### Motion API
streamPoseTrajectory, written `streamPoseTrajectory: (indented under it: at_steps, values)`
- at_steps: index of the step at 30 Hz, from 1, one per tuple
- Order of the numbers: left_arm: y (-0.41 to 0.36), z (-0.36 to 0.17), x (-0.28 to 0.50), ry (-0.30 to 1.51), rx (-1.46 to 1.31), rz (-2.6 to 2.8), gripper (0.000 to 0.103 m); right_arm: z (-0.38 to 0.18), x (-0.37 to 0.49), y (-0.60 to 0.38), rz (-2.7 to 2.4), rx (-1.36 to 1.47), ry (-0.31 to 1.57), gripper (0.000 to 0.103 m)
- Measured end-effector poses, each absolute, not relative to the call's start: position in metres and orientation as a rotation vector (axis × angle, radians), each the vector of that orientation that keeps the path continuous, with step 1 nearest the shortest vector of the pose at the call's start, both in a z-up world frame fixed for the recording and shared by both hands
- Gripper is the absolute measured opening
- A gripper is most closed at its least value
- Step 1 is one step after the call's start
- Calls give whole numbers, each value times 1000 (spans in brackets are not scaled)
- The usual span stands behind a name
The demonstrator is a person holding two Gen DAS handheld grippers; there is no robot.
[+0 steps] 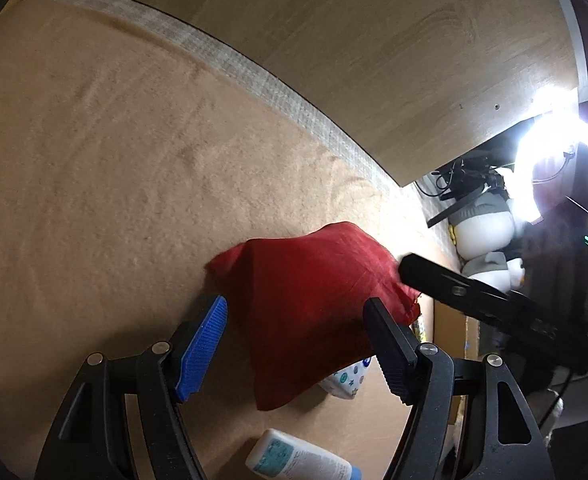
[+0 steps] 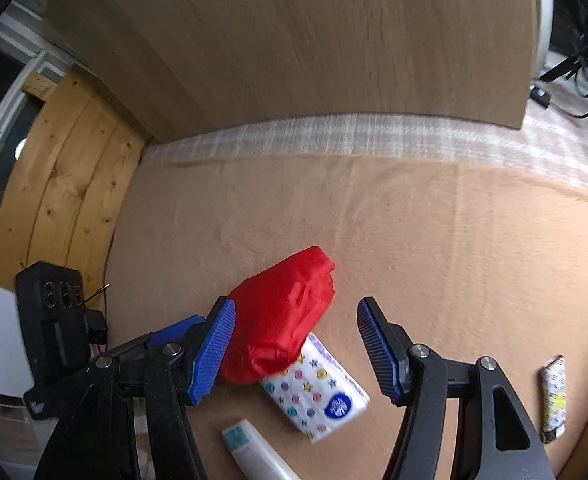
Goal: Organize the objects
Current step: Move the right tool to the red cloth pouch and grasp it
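A red cloth pouch [image 1: 313, 304] [image 2: 286, 316] lies on the tan blanket, partly over a white patterned tissue pack [image 2: 317, 392] [image 1: 345, 380]. A white tube with a teal label [image 1: 294, 460] [image 2: 254, 456] lies nearer to me. My left gripper [image 1: 297, 348] is open, its fingers on either side of the pouch above it. My right gripper [image 2: 294, 352] is open too, over the pouch and the tissue pack. The right gripper's black body [image 1: 493, 312] shows at the right of the left wrist view; the left one [image 2: 54, 340] shows at the left of the right wrist view.
A small patterned packet [image 2: 553, 396] lies at the right on the blanket [image 2: 413, 240]. A wooden headboard [image 2: 294, 60] stands behind. A bright ring light [image 1: 553, 168], cables and a white plush toy [image 1: 485, 232] are off the bed's right side. Wooden planks [image 2: 66, 184] stand at the left.
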State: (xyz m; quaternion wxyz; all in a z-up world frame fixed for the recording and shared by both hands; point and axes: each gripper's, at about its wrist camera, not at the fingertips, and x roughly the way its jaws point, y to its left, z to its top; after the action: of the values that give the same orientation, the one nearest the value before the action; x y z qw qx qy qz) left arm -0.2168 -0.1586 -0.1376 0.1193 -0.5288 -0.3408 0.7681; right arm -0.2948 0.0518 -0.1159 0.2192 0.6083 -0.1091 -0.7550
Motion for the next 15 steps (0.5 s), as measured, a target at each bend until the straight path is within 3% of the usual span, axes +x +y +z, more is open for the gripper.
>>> streamPoseTrajectory:
  at_steps: [9,15]
  values:
    - [-150,-143,-227,-996,-1546,2207,74,-138,-303,39,-1999,1754,-306,59]
    - [-133,-144,-229,-951,-1530,2193,73,-141,-302,37,-1950,1757,-362,43]
